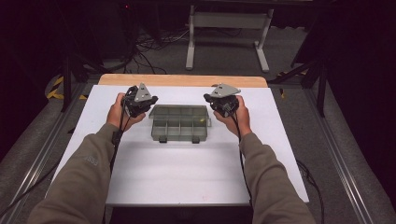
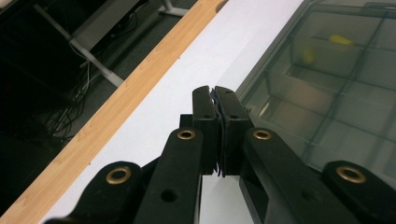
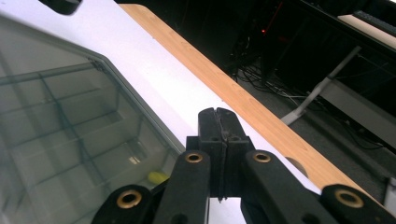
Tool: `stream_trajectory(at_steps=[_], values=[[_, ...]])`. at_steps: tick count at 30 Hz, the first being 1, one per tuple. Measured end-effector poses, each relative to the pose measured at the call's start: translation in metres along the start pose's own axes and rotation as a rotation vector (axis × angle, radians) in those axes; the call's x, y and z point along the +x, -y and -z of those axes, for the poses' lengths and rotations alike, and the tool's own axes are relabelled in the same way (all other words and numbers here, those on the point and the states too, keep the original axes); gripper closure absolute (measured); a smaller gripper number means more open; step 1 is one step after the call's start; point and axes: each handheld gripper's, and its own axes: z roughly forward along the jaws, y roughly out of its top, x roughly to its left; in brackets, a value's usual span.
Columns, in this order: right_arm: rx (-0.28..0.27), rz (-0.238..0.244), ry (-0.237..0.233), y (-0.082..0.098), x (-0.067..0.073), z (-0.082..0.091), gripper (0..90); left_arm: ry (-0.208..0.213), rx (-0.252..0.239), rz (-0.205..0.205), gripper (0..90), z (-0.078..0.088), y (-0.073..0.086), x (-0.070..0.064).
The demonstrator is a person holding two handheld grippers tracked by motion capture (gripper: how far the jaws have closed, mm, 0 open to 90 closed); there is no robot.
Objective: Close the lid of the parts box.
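we find the box (image 1: 180, 123) lid-down mid-tabletop (image 1: 187, 177), long axis running left to right, between the left gripper (image 1: 148, 103) and right gripper (image 1: 211, 101), both equally near its far corners, fingers pressed together, holding nothing.

A translucent grey-green organiser box (image 1: 180, 122) lies flat on the white table top (image 1: 177, 172), about midway across it and toward the far side. It is rectangular, its long side running left to right, and its clear lid is shut, with two dark latches on the near edge. Through the lid a grid of dividers shows, splitting the inside into small compartments. One small yellow piece (image 2: 340, 39) lies in a compartment near the right end.
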Motion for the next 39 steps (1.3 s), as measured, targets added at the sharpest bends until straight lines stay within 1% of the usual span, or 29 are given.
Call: stream_trajectory(at_steps=[4, 8, 10, 14, 17, 18, 19, 21, 22, 23, 24, 25, 27, 28, 31, 32, 33, 34, 37, 39], values=[[-0.012, 0.005, -0.018, -0.001, 0.005, 0.005, 90.0, 0.012, -0.019, -0.016, 87.8, 0.005, -0.003, -0.006], [-0.006, 0.026, -0.038, 0.002, 0.014, 0.009, 89.3, 0.028, -0.035, -0.042, 87.8, 0.011, -0.002, -0.017], [0.000, 0.032, -0.048, 0.005, 0.018, 0.011, 89.4, 0.037, -0.032, -0.056, 87.8, 0.013, -0.001, -0.021], [0.001, 0.035, -0.070, 0.008, 0.023, 0.016, 90.0, 0.047, -0.023, -0.071, 87.8, 0.015, 0.004, -0.030], [0.004, 0.041, -0.092, 0.010, 0.031, 0.022, 90.0, 0.055, -0.034, -0.082, 87.5, 0.019, 0.007, -0.035], [0.008, 0.043, -0.097, 0.010, 0.032, 0.023, 90.0, 0.066, -0.042, -0.082, 87.5, 0.022, 0.009, -0.039], [0.008, 0.043, -0.097, 0.010, 0.032, 0.023, 90.0, 0.066, -0.042, -0.082, 87.5, 0.022, 0.009, -0.039], [0.023, 0.053, -0.105, 0.011, 0.037, 0.024, 90.0, 0.066, -0.035, -0.092, 87.6, 0.025, 0.011, -0.043], [0.028, 0.049, -0.113, 0.012, 0.039, 0.025, 90.0, 0.077, -0.037, -0.091, 88.2, 0.025, 0.012, -0.045], [0.028, 0.049, -0.113, 0.012, 0.039, 0.025, 90.0, 0.077, -0.034, -0.097, 88.2, 0.026, 0.013, -0.047], [0.032, 0.047, -0.120, 0.014, 0.042, 0.025, 90.0, 0.085, -0.037, -0.099, 89.3, 0.027, 0.014, -0.049], [0.035, 0.043, -0.124, 0.015, 0.043, 0.025, 90.0, 0.095, -0.037, -0.095, 89.4, 0.027, 0.017, -0.052], [0.038, 0.030, -0.135, 0.018, 0.046, 0.025, 90.0, 0.097, -0.034, -0.100, 89.3, 0.027, 0.019, -0.055], [0.041, 0.030, -0.135, 0.019, 0.047, 0.025, 90.0, 0.105, -0.032, -0.092, 89.2, 0.026, 0.022, -0.057], [0.056, 0.027, -0.142, 0.025, 0.051, 0.025, 90.0, 0.111, -0.019, -0.087, 89.1, 0.024, 0.028, -0.060], [0.056, 0.027, -0.142, 0.025, 0.051, 0.025, 90.0, 0.111, -0.019, -0.087, 88.9, 0.024, 0.028, -0.060], [0.066, 0.019, -0.145, 0.029, 0.053, 0.023, 90.0, 0.114, -0.015, -0.080, 88.8, 0.023, 0.033, -0.063], [0.066, 0.019, -0.145, 0.029, 0.053, 0.023, 90.0, 0.114, -0.015, -0.080, 88.8, 0.023, 0.033, -0.063], [0.080, 0.008, -0.152, 0.036, 0.056, 0.021, 90.0, 0.114, -0.008, -0.065, 88.6, 0.021, 0.039, -0.066], [0.084, -0.003, -0.155, 0.040, 0.058, 0.019, 90.0, 0.122, -0.012, -0.046, 88.6, 0.020, 0.043, -0.068]])
